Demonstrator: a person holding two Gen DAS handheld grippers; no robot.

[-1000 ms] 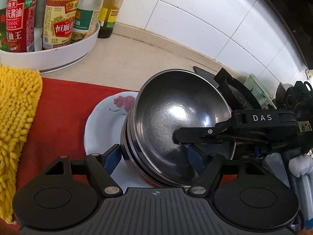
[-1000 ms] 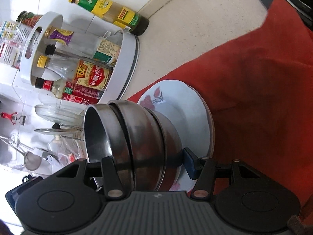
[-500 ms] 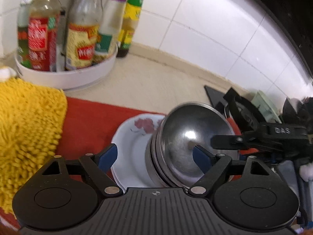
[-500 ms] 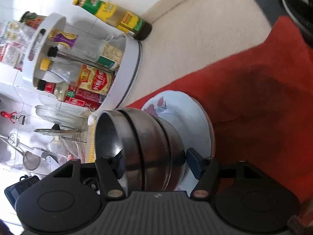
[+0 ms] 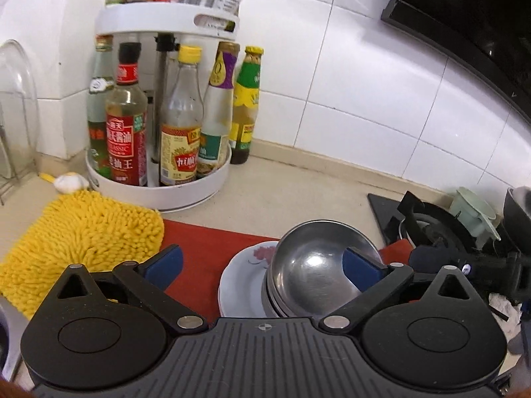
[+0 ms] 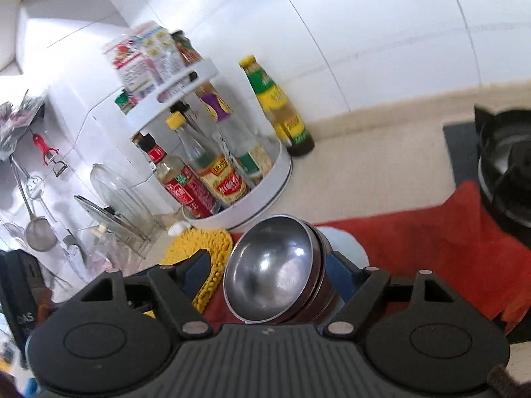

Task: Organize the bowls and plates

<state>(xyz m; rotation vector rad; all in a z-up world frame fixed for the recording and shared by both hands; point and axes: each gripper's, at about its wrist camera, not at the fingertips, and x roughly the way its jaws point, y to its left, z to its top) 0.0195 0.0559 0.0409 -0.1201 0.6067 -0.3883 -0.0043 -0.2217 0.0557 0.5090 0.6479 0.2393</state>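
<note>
A stack of steel bowls [image 5: 315,272] rests on a white plate with a red flower print [image 5: 242,275], on a red mat [image 5: 202,248]. My left gripper [image 5: 262,265] is open and empty, raised above and behind the stack. In the right wrist view the bowl stack [image 6: 275,275] lies between the wide-open fingers of my right gripper [image 6: 268,272]; the fingers do not press it. The plate [image 6: 345,245] shows behind the bowls.
A white two-tier rack of sauce bottles [image 5: 159,132] stands at the tiled wall, with a green-labelled bottle [image 5: 245,106] beside it. A yellow chenille cloth [image 5: 76,235] lies left of the mat. A gas stove [image 5: 441,229] is at the right. A glass lid rack [image 6: 113,199] stands far left.
Both grippers have pulled back and up from the bowl stack. The right gripper has opened and let go of the bowls, which now sit on the plate.
</note>
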